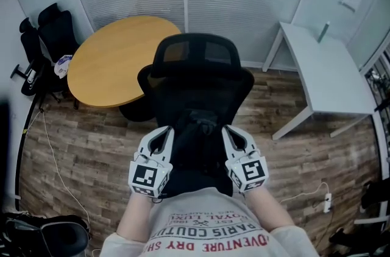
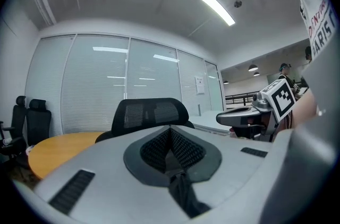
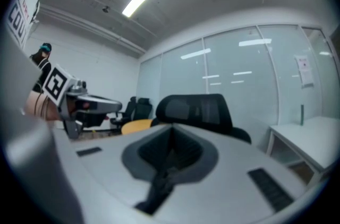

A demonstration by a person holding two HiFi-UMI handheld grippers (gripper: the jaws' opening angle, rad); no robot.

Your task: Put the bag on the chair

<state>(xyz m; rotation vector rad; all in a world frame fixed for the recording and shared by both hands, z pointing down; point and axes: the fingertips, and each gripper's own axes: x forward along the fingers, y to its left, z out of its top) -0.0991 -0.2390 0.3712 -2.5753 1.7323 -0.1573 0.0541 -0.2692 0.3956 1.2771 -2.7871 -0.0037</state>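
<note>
A black mesh office chair stands straight ahead of me, its headrest toward the round table. The black bag hangs between my two grippers, close to my body and over the chair's near side; against the chair its outline is hard to make out. My left gripper is shut on a black strap that runs down out of its closed jaws. My right gripper is shut on another black strap in the same way. In both gripper views the chair shows beyond the jaws.
A round wooden table stands just behind the chair at the left. A white table is at the right. Black chairs stand in the far left corner. A cable and a power strip lie on the wooden floor at the right.
</note>
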